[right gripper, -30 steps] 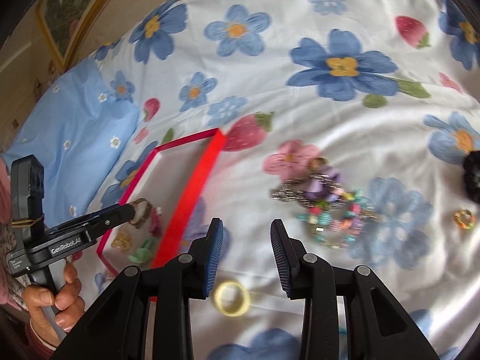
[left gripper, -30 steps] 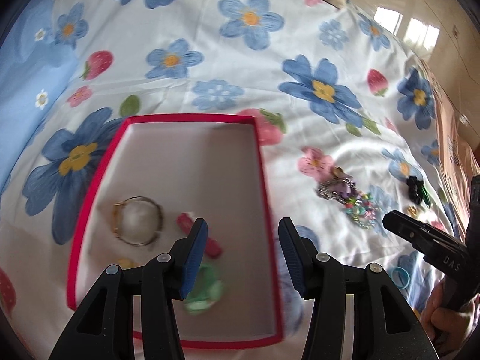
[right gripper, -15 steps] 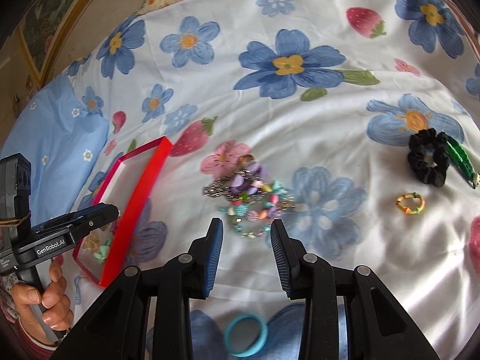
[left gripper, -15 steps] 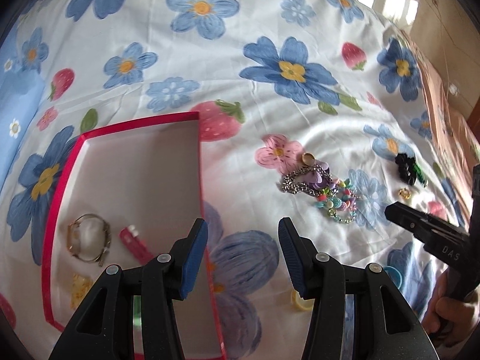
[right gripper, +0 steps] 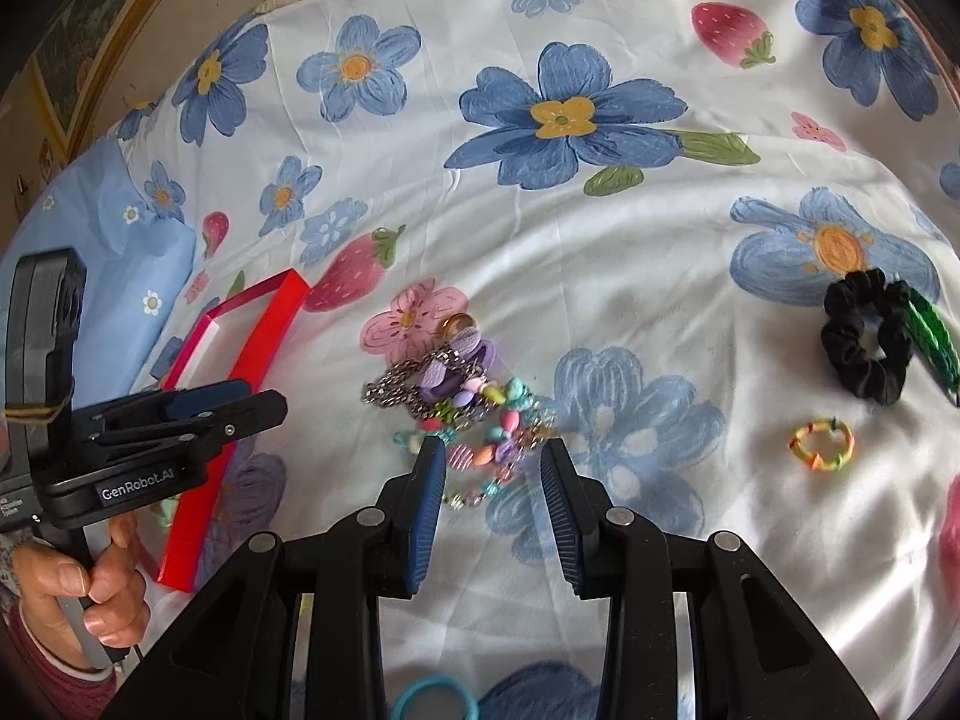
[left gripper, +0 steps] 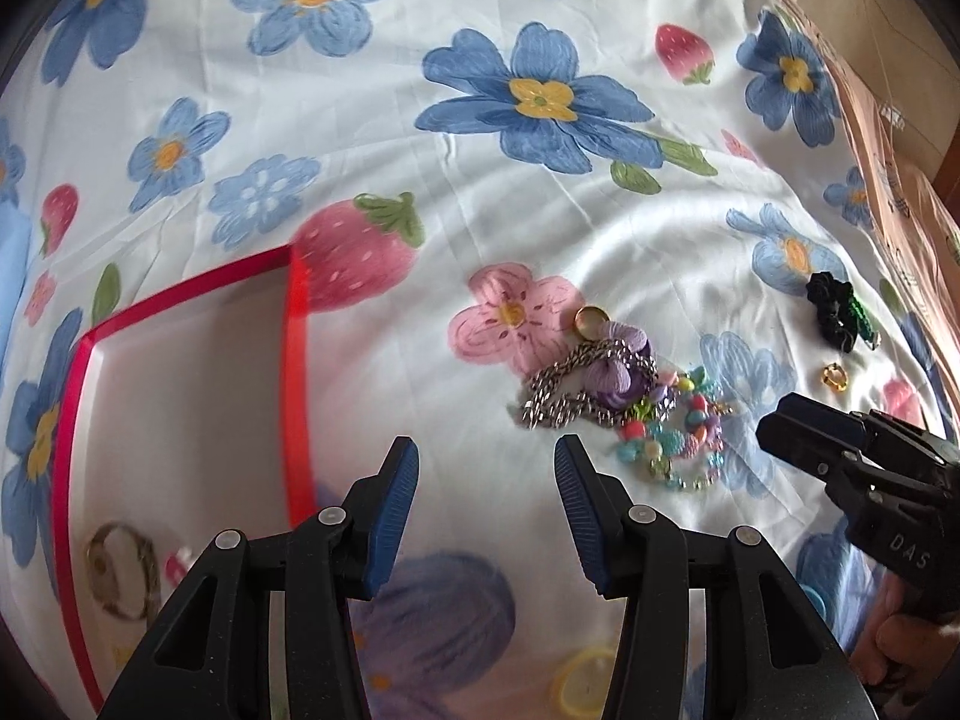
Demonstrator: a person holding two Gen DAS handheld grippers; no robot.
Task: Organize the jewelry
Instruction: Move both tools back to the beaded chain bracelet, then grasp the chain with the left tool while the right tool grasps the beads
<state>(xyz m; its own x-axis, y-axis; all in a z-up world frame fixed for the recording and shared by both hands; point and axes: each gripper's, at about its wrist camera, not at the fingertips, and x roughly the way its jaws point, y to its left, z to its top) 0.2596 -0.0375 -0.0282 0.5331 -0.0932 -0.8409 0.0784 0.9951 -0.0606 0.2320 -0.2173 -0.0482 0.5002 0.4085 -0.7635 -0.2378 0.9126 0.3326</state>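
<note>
Two grippers are seen over a white bedsheet printed with blue flowers and strawberries [right gripper: 600, 252]. At the far left a shallow red-rimmed box with a white floor [left gripper: 180, 396] is found, in which a round metal-banded watch [left gripper: 123, 570] is already laid. Just right of the box the left gripper [left gripper: 483, 498] is held with its blue-padded jaws spread apart and nothing between them; only bare sheet is faced by it. Further right a tangled heap is spread on the sheet: a silver link chain [right gripper: 402, 387], a purple fabric flower [right gripper: 456, 360] and a multicoloured beaded bracelet [right gripper: 498, 438]. The heap's long axis appears to run from upper left to lower right. The right gripper [right gripper: 492, 501] is held wide apart and unloaded directly before this heap, whose beaded end is framed between the fingertips, so the right hand is judged the nearer; a short advance is probably all that is needed. At the far right a black fabric scrunchie [right gripper: 867, 339] and a small yellow-orange woven ring [right gripper: 821, 443] are left well apart from both grippers.
</note>
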